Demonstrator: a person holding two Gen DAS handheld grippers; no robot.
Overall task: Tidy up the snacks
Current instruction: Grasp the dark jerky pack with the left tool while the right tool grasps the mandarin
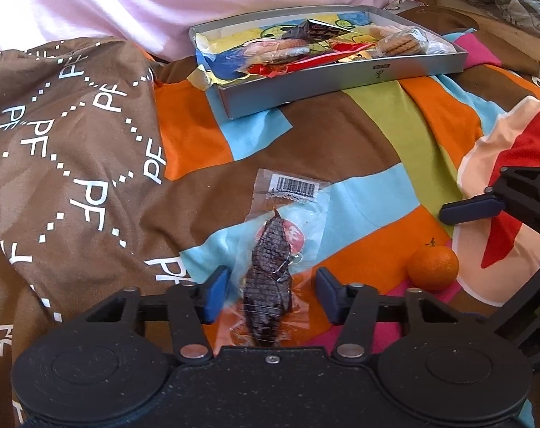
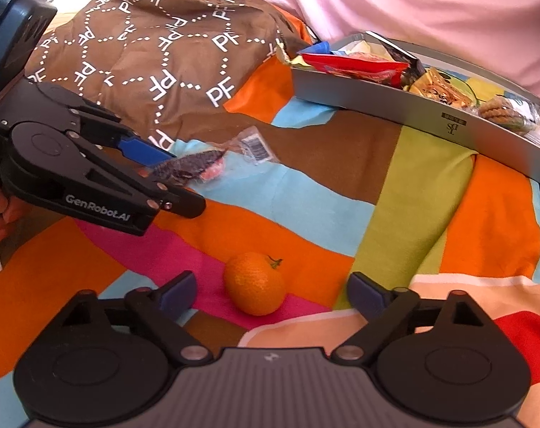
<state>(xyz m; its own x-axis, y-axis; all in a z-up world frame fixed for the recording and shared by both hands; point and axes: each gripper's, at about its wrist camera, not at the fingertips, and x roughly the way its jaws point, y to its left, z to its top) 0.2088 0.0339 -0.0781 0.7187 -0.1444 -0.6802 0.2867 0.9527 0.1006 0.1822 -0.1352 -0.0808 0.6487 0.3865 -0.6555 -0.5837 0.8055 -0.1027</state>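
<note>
Both grippers spread open over the bedspread (image 1: 373, 135), nothing grabbed.

Left gripper (image 1: 272, 290) straddles the clear snack packet (image 1: 270, 267) w/ gaps both sides; dark strip inside runs 6-to-12, barcode end pointing at the grey tray (image 1: 341, 78) at 12. Packet's near end is cut off by the gripper body, label too small to read. Right gripper (image 2: 271, 292) is wide around the mandarin (image 2: 254, 283), not touching, stem toward 1. Open fabric btwn packet and tray; brown PF cloth (image 1: 55, 142) bunched at 9.
</note>
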